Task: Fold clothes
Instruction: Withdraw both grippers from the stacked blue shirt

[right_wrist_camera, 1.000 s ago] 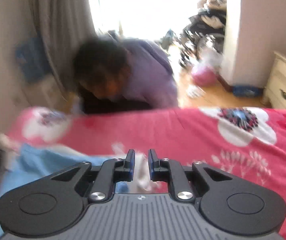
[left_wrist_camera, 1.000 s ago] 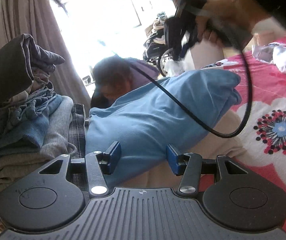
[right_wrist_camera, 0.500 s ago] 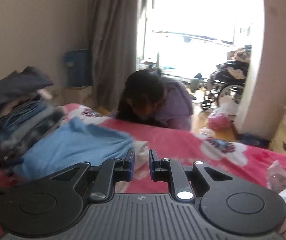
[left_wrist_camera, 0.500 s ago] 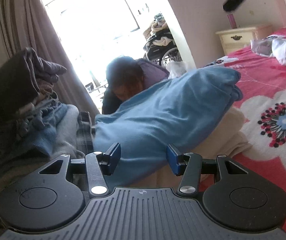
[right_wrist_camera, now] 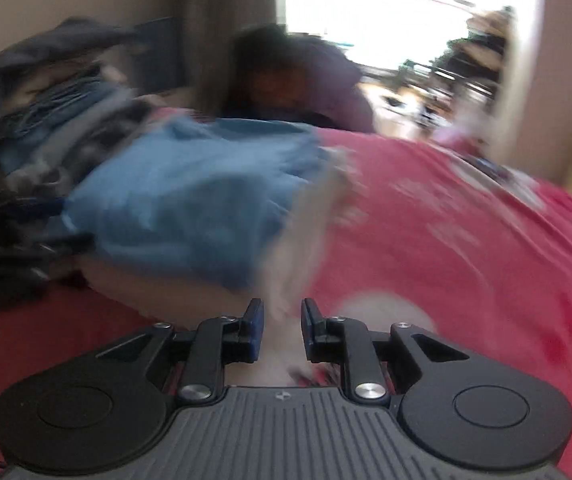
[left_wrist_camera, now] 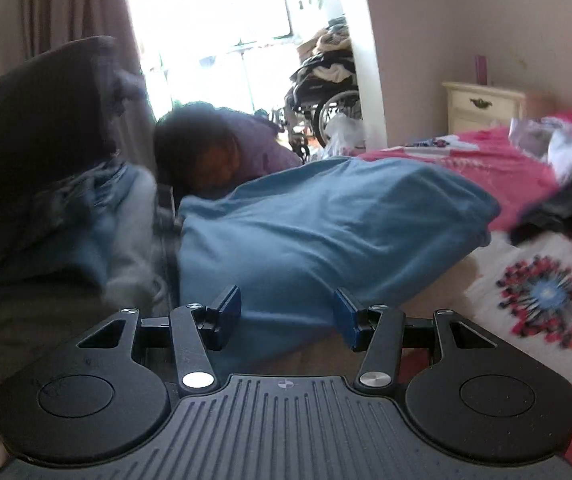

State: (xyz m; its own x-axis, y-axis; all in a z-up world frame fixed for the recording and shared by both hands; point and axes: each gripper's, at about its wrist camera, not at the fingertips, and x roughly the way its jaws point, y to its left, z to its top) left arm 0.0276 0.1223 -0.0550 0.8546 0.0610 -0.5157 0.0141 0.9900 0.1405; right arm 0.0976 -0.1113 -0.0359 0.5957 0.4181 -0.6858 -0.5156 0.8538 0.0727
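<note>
The left wrist view is showing a cream nightstand and a wheelchair by the bright window, things the blurred right wrist view is barely resolving. The right wrist view, in turn, is taking in more of the pink flowered bedspread stretching off to the right.

The blue garment is lying folded in a thick, soft bundle on the bed, resting on a cream cloth, just beside a tall pile of clothes on its left. A person is bending low behind it.

The left gripper is hovering close in front of the blue garment with its fingers spread wide and holding nothing. The right gripper is showing a narrow gap between its fingers, with nothing pinched.

Compared with half a second ago, the right gripper is sitting lower and nearer the blue garment, and a dark blurred shape is now entering the left view's right edge.
</note>
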